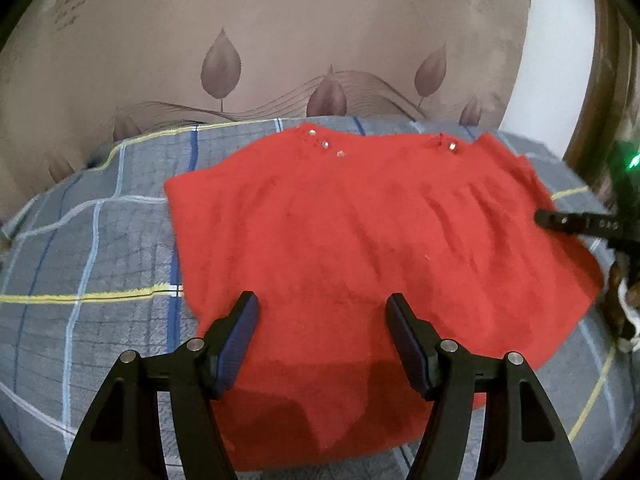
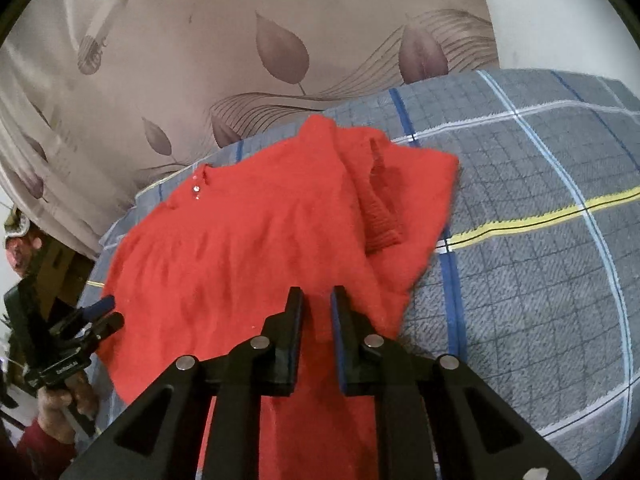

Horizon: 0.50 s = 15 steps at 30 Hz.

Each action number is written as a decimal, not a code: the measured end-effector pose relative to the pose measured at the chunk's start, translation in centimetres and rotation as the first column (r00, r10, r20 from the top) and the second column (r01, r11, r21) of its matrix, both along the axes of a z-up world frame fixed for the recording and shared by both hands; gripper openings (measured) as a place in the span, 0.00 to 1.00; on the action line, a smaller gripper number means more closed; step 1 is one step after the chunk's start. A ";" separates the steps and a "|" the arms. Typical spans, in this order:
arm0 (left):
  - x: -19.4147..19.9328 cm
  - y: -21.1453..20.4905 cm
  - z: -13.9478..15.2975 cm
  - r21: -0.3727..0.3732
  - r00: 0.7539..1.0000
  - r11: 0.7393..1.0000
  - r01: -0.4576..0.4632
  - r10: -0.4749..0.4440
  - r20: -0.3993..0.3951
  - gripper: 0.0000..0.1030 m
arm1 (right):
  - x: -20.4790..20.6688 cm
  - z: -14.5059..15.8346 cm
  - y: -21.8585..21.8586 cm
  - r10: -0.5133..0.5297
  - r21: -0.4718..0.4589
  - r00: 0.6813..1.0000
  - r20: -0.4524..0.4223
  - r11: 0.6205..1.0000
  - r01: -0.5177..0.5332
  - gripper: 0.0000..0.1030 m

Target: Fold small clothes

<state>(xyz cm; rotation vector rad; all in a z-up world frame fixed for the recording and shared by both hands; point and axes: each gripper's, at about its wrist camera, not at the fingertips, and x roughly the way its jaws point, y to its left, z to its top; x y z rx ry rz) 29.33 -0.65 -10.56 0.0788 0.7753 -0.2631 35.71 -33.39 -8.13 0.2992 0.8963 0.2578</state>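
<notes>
A red knitted sweater [image 1: 340, 220] lies flat on a grey plaid blanket [image 1: 100, 240], its neckline with shiny studs [image 1: 325, 144] at the far side. My left gripper [image 1: 322, 298] hovers open over the near hem, nothing between its pads. In the right wrist view the sweater [image 2: 240, 248] has its right sleeve [image 2: 380, 208] folded inward over the body. My right gripper [image 2: 318, 290] sits above the garment's near right part, jaws almost together with a thin slit and no cloth pinched. The right gripper [image 1: 576, 222] shows at the sweater's right edge, the left gripper [image 2: 104, 312] at its left edge.
A beige leaf-print fabric [image 1: 280, 40] rises behind the blanket [image 2: 540, 280]. A hand [image 2: 60, 396] holds the left gripper at the lower left. A white wall [image 1: 560, 60] stands at the back right. Bare blanket spreads on both sides of the sweater.
</notes>
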 end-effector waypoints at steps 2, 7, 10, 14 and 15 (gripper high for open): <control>-0.1 -0.5 -0.1 0.040 1.000 0.999 -0.003 0.003 0.007 0.65 | -0.2 0.4 1.1 0.017 -0.060 1.000 0.018 0.998 -0.015 0.18; -0.1 -0.6 0.0 0.063 1.000 0.998 -0.008 0.007 0.018 0.66 | -0.3 0.9 2.3 0.070 -0.116 0.997 0.031 0.991 -0.066 0.39; -0.1 -0.6 0.0 0.066 1.000 0.998 -0.011 0.010 0.017 0.66 | -0.3 0.8 2.5 0.078 -0.131 0.996 0.032 0.989 -0.073 0.42; -0.1 -0.9 0.0 0.083 1.000 0.996 -0.014 0.013 0.019 0.66 | -0.3 0.8 2.6 0.085 -0.136 0.996 0.032 0.988 -0.080 0.45; -0.1 -0.9 0.0 0.084 1.000 0.996 -0.014 0.012 0.019 0.66 | -0.2 0.8 2.7 0.087 -0.137 0.996 0.032 0.987 -0.082 0.46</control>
